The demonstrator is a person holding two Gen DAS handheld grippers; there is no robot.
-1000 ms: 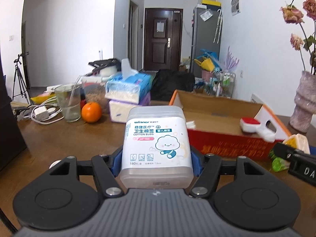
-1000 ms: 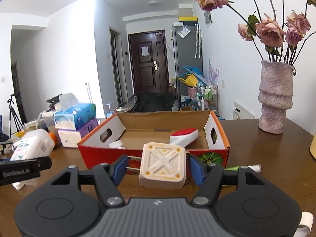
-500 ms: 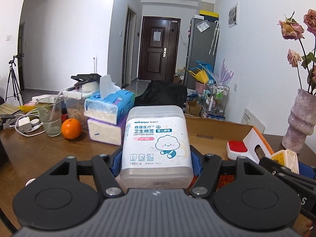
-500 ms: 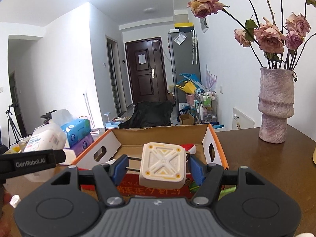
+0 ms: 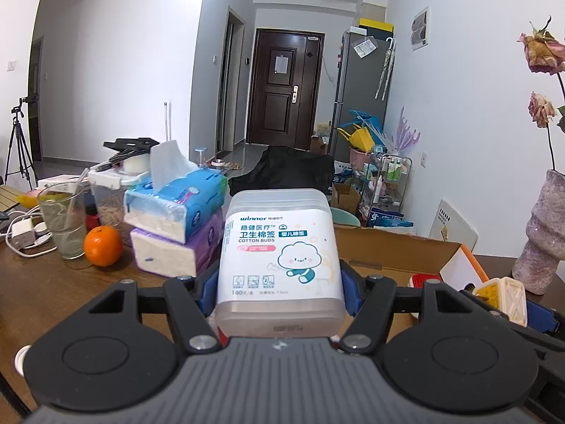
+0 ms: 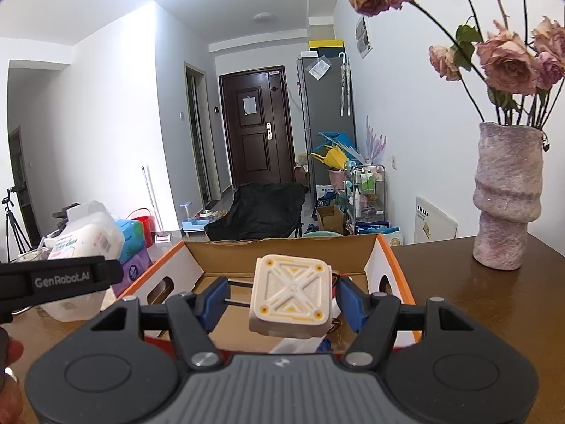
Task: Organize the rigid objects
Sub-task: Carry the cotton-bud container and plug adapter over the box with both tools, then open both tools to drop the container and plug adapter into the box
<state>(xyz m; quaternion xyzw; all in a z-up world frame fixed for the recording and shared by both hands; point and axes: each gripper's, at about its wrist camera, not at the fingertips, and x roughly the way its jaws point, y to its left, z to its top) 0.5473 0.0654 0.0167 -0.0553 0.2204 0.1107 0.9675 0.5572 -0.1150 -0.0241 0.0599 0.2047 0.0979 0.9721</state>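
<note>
My left gripper point(image 5: 279, 291) is shut on a clear cotton bud box point(image 5: 280, 261) with a white label, held upright above the table near the left end of an open cardboard box point(image 5: 395, 247). My right gripper point(image 6: 280, 298) is shut on a cream square block point(image 6: 291, 295) with yellow marks, held over the cardboard box point(image 6: 282, 247). A red and white brush point(image 5: 425, 279) lies inside the box. The block point(image 5: 505, 296) and right gripper show at the right edge of the left wrist view. The cotton bud box point(image 6: 83, 243) shows at the left of the right wrist view.
Two stacked tissue packs point(image 5: 176, 222), an orange point(image 5: 103, 245), a glass point(image 5: 65, 222) and cables crowd the table's left side. A pink vase point(image 6: 505, 198) with dried roses stands on the table to the right of the cardboard box. A person's hand point(image 6: 9, 353) shows at far left.
Both grippers moved forward toward the cardboard box with their objects; the box now lies closer and under the right gripper. Both grips stayed the same.
</note>
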